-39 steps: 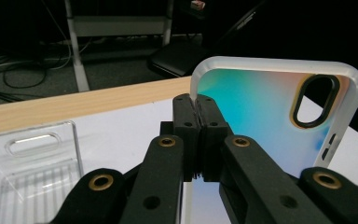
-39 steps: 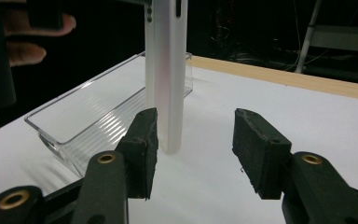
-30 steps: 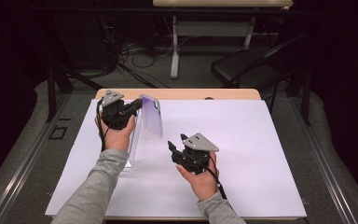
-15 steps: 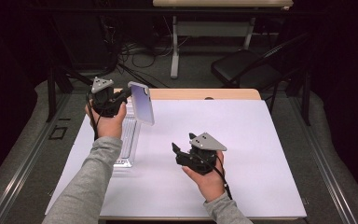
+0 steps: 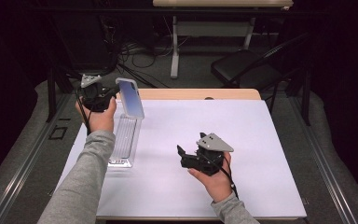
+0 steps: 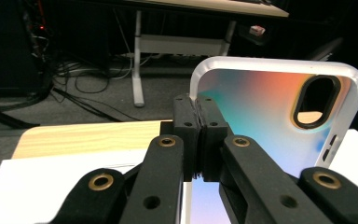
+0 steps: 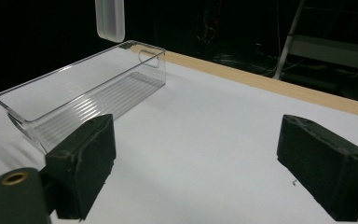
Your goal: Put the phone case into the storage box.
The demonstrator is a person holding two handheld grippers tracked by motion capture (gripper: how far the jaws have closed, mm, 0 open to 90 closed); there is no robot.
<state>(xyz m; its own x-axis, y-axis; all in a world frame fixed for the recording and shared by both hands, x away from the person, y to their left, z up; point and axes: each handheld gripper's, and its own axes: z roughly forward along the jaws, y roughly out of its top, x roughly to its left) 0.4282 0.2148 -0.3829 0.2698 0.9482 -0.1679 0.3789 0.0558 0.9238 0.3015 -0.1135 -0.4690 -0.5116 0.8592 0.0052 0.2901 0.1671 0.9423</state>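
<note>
**Phone case lifted above the clear bin at the table's left edge**

The left gripper (image 5: 113, 95) has its jaws clamped tight on the rim of a phone case (image 5: 131, 97), pinching one long edge near the case's upper corner. In the left gripper view the two black pads (image 6: 186, 126) meet on the white border of the case (image 6: 279, 116), whose back shows a blue-to-orange gradient and a dark oval camera cutout near its top. The case is held upright and slightly tilted, clear of the table, above the far end of a clear plastic bin (image 5: 123, 140).

The bin lies on the white sheet (image 5: 270, 154) that covers the table, along the sheet's left edge, with its long side running from the near part of the table towards the far edge. It has ribbed walls and an oval handle cutout in its far end wall, which the right gripper view shows plainly (image 7: 88, 93). In that same view the lower end of the case (image 7: 110, 18) hangs above the bin's far end without touching it.

The right gripper (image 5: 182, 156) rests low over the sheet near the middle of the table, closer to the near edge and well apart from the bin. Its jaws have just been opening and now stand wide, with nothing between them but bare white sheet. The bare wooden strip of the table (image 5: 200, 94) shows along the far edge.
</note>
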